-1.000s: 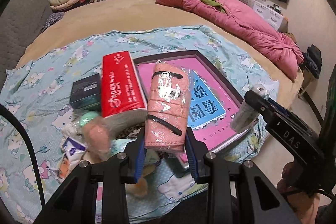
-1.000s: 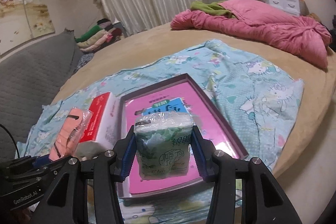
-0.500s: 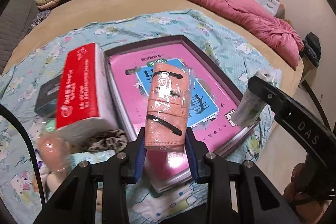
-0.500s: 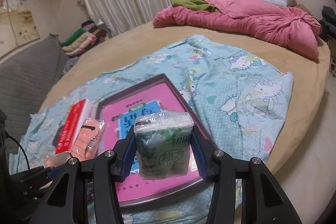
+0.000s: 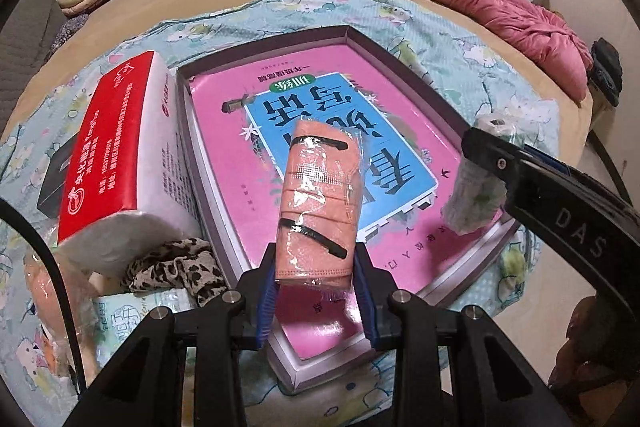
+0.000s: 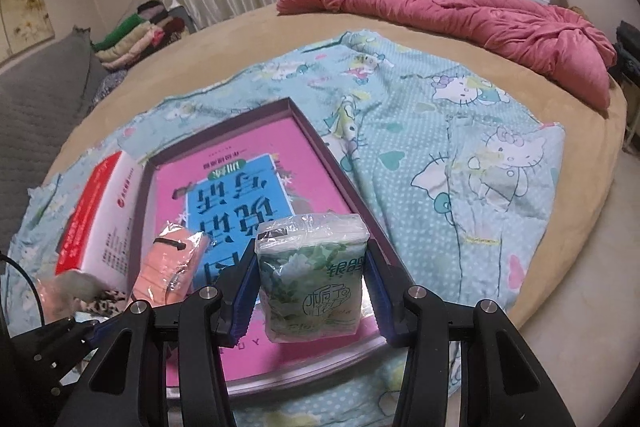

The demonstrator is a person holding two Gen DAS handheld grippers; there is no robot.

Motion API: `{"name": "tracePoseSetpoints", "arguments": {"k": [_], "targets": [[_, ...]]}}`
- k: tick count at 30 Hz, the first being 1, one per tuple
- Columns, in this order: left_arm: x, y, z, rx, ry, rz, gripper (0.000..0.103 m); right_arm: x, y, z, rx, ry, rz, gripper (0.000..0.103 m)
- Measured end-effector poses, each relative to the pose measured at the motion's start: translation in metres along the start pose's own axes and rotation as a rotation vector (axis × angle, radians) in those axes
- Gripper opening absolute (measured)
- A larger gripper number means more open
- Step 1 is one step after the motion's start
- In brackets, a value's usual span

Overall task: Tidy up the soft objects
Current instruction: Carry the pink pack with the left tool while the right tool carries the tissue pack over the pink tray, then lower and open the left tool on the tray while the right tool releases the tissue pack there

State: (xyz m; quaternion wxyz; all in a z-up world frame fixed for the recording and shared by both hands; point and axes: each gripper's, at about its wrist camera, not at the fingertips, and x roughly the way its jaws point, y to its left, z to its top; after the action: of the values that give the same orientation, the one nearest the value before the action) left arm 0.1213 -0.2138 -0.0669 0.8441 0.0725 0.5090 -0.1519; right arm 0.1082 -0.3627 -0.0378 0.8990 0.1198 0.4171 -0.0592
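Observation:
My left gripper (image 5: 316, 279) is shut on a peach pack of face masks (image 5: 320, 199) in clear wrap, held above the near half of a shallow dark-rimmed box (image 5: 404, 61) with a pink and blue book lining its bottom. The right gripper (image 6: 311, 291) is shut on a green-and-white tissue pack (image 6: 312, 275), also over the box's (image 6: 316, 135) near right part. Each gripper shows in the other's view: the tissue pack (image 5: 476, 195) at right, the mask pack (image 6: 168, 267) at left.
A red-and-white tissue brick (image 5: 116, 147) leans against the box's left wall, with a leopard-print scrunchie (image 5: 172, 267) and small packets below it. A cartoon-print sheet (image 6: 460, 155) covers the round bed; a pink duvet (image 6: 460, 7) lies at the back.
Both grippers have come down and forward over the box with their packs still held. The box now fills more of each view, and the left gripper has shifted from the red brick toward the box.

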Motion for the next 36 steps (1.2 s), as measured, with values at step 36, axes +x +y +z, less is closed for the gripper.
{"name": "tracePoseSetpoints", "arguments": {"k": [36], "targets": [[0.023, 0.003, -0.007, -0.012, 0.052, -0.006, 0.039, 0.043, -0.014, -0.013, 0.081, 0.092, 0.039, 0.065]]}}
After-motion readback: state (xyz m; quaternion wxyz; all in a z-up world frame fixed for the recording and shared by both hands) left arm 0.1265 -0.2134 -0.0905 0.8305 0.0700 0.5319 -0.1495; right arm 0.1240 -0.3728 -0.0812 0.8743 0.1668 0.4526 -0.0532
